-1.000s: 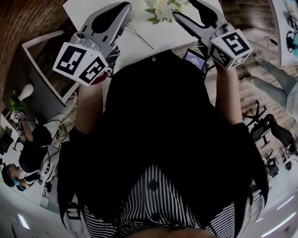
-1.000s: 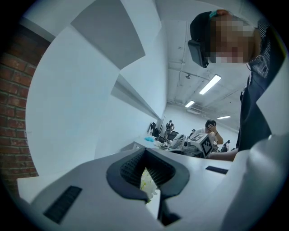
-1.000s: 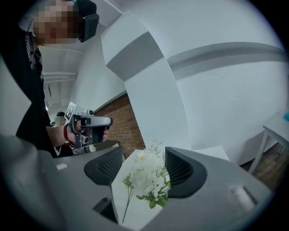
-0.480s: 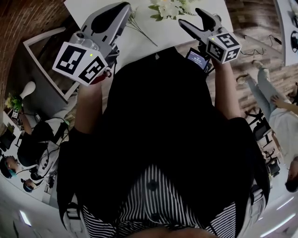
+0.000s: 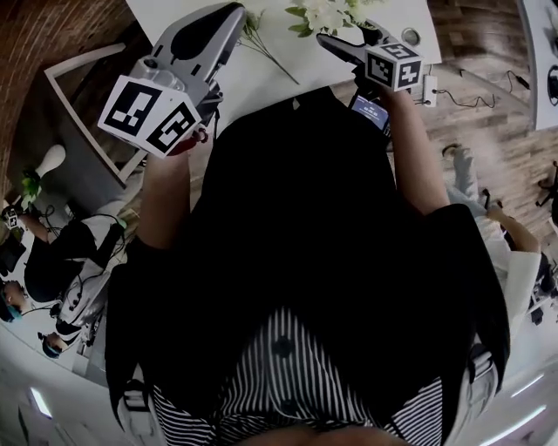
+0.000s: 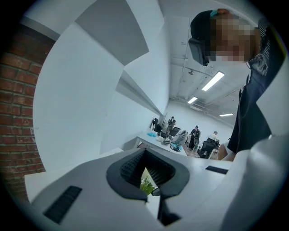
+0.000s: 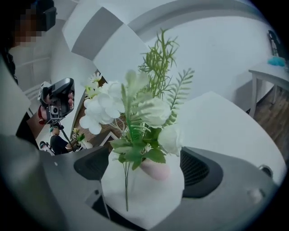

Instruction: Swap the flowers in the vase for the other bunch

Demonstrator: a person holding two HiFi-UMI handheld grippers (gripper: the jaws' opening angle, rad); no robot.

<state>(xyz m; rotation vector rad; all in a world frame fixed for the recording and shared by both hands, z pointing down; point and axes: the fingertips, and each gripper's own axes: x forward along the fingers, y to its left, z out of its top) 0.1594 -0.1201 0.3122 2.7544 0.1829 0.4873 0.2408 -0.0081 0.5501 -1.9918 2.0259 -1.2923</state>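
A bunch of white flowers with green leaves (image 7: 135, 113) stands in a small pinkish vase (image 7: 156, 170) on the white table (image 5: 305, 65). My right gripper (image 7: 144, 180) is open, its jaws have just been opening wide, and the vase sits between them without the pads pressing on it. In the head view this gripper (image 5: 344, 37) reaches toward the flowers (image 5: 327, 13) at the table's far side. A second bunch (image 5: 260, 39) lies flat on the table, stems toward me. My left gripper (image 5: 228, 13) hovers beside it, shut and holding nothing (image 6: 152, 188).
A small screen device (image 5: 370, 109) hangs by my chest near the table's front edge. A small round object (image 5: 410, 36) lies on the table's right corner. A white plug block with a cable (image 5: 429, 87) lies on the wooden floor. A white frame (image 5: 78, 96) stands at left.
My right gripper has dropped toward the table, rolled, and come closer to the vase flowers, with its jaws spreading. The left gripper has hardly moved.
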